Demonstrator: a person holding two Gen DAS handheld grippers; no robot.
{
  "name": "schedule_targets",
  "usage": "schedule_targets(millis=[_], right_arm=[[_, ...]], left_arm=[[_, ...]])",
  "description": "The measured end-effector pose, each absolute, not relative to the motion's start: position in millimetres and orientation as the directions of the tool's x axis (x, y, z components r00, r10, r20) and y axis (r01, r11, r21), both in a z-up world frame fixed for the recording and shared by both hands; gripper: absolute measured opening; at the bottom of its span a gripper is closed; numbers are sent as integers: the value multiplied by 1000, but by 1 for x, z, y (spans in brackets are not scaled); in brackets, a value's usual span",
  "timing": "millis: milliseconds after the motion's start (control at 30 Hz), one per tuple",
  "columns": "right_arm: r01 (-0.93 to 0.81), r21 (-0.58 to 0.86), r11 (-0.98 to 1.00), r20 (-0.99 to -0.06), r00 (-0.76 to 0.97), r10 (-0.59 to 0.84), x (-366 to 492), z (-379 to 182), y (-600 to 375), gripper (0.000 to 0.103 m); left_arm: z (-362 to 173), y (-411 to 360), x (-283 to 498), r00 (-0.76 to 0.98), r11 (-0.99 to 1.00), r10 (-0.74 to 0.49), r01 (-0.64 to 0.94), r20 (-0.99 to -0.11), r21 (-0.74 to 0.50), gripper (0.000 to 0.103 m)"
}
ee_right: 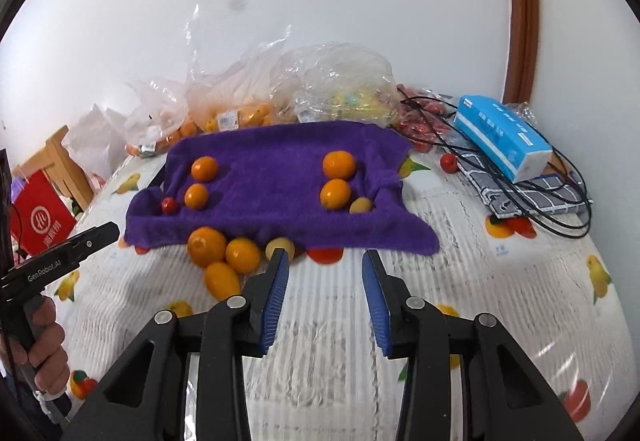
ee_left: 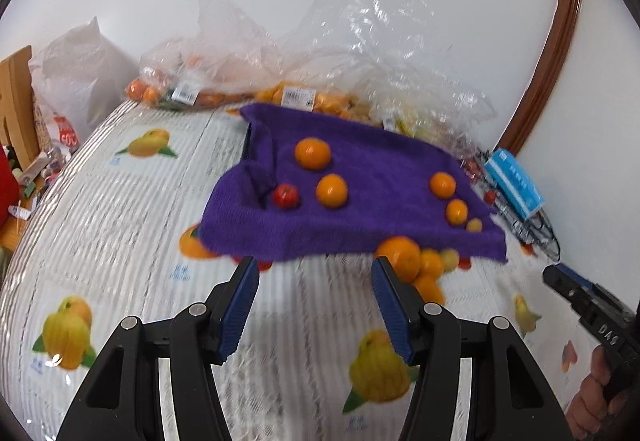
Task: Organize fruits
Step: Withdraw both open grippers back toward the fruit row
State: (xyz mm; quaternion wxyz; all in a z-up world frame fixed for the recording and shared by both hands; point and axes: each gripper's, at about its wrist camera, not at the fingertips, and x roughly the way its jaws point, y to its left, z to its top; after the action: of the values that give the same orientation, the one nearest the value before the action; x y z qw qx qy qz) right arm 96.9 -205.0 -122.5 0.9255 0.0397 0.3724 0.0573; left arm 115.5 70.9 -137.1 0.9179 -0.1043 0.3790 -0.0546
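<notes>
The left tool (ee_left: 316,267) stands released at the bottom centre of its frame, with nothing between its blue pads; only the printed cover of the tabletop (ee_left: 120,209) shows in the gap. The right tool (ee_right: 324,261) is also released and grasps nothing, although its gap is narrower. A small yellow fruit (ee_right: 280,244) lies just behind the tip of its left finger.

Just beyond both tools, a pile of oranges (ee_right: 224,253) lies on the tabletop at the near edge of the purple towel (ee_right: 272,177), which fills the middle of both frames. On the towel there are two oranges and a small red fruit (ee_right: 169,204) at the left, and two more oranges with a small yellow fruit at the right.

Behind the towel, in the upper middle, clear plastic bags (ee_right: 336,77) hold more fruit. At the right of the right wrist view, a blue tissue pack (ee_right: 500,137) rests on a checked cloth with black cables.
</notes>
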Motion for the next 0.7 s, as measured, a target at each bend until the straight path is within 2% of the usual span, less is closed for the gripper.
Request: schedule_targets(millis=[200, 700], right_arm=[[-78, 148, 986, -692, 704, 159, 87, -128, -197, 39], [-98, 128, 987, -731, 663, 161, 113, -152, -175, 39]], left_arm=[[-157, 77, 108, 669, 984, -141, 14, -730, -177, 55], [-188, 80, 120, 625, 992, -98, -2, -775, -127, 54]])
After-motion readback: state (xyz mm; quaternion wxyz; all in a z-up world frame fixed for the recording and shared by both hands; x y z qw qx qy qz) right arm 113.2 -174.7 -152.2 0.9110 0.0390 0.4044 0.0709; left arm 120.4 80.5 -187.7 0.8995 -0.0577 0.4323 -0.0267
